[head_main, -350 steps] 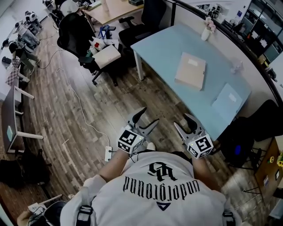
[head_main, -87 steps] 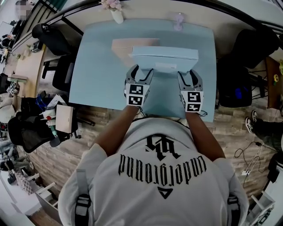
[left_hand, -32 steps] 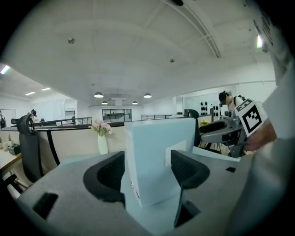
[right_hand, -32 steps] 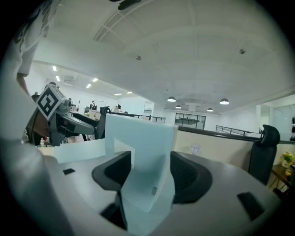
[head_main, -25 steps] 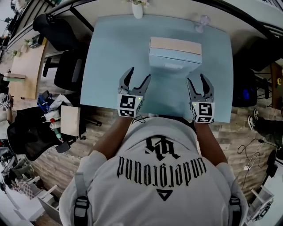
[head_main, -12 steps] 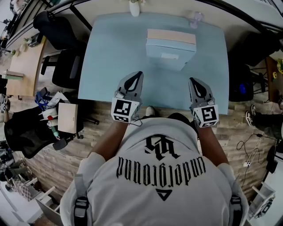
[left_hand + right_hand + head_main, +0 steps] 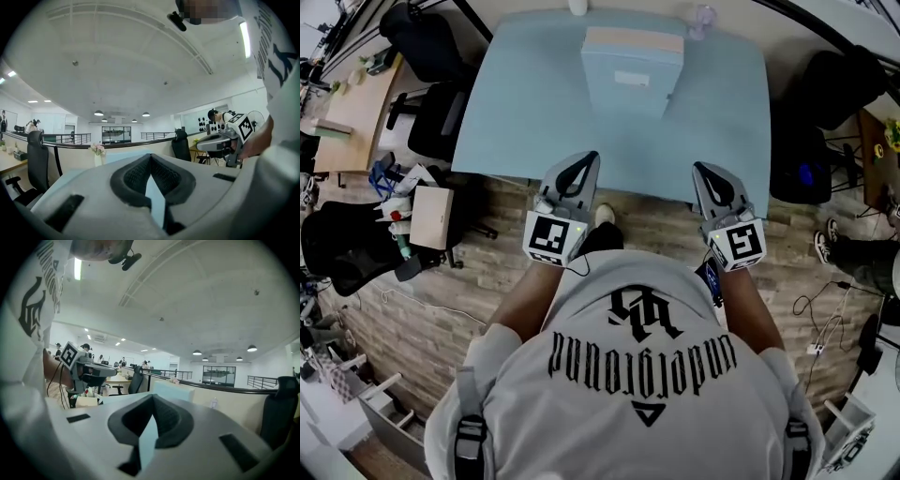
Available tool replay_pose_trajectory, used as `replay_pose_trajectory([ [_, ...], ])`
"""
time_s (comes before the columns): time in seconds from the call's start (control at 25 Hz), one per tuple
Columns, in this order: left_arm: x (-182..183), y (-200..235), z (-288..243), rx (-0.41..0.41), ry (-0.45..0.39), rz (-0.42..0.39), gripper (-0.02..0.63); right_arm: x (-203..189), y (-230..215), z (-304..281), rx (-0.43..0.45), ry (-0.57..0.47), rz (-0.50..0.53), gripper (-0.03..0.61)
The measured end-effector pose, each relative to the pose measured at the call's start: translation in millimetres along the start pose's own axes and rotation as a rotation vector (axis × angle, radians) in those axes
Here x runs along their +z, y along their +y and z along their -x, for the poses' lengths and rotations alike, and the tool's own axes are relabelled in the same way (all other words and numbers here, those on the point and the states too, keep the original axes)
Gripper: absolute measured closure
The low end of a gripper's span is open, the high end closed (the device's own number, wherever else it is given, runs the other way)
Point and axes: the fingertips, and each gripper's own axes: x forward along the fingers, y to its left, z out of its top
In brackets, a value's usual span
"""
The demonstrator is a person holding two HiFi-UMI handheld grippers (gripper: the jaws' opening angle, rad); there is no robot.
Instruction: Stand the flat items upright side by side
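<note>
Two flat items stand upright side by side at the far middle of the light-blue table point(image 7: 516, 112): a pale blue one point(image 7: 628, 80) in front and a beige one point(image 7: 635, 39) right behind it, touching. Both grippers are drawn back past the table's near edge, over the wooden floor, well apart from the items. My left gripper point(image 7: 589, 159) is shut with nothing in it, and my right gripper point(image 7: 701, 170) is shut and empty too. In the right gripper view the blue item point(image 7: 173, 391) shows beyond the shut jaws.
A white vase point(image 7: 577, 7) and a small clear bottle point(image 7: 703, 16) stand at the table's far edge. Black office chairs point(image 7: 431, 47) and a boxed item point(image 7: 429, 216) are at the left. Another black chair point(image 7: 844, 75) is at the right. Cables lie on the floor at the lower right.
A second ago both grippers stood open over the table near the upright items. Both have since shut and pulled back off the table's near edge. The items stay standing.
</note>
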Motion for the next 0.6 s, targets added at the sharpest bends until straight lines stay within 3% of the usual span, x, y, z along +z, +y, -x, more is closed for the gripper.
replay_pose_trajectory([
  [0.28, 9, -97, 52, 0.040, -0.018, 0.050, 0.614, -9, 33, 96, 0.075, -0.026, -0.005, 0.574],
  [0.48, 7, -138, 89, 0.058, 0.004, 0.073, 0.614, -12, 45, 149, 0.093, -0.034, -0.015, 0.574],
  [0.6, 11, -155, 113, 0.054, 0.012, 0.044, 0.614, -11, 56, 174, 0.109, -0.033, -0.009, 0.574],
])
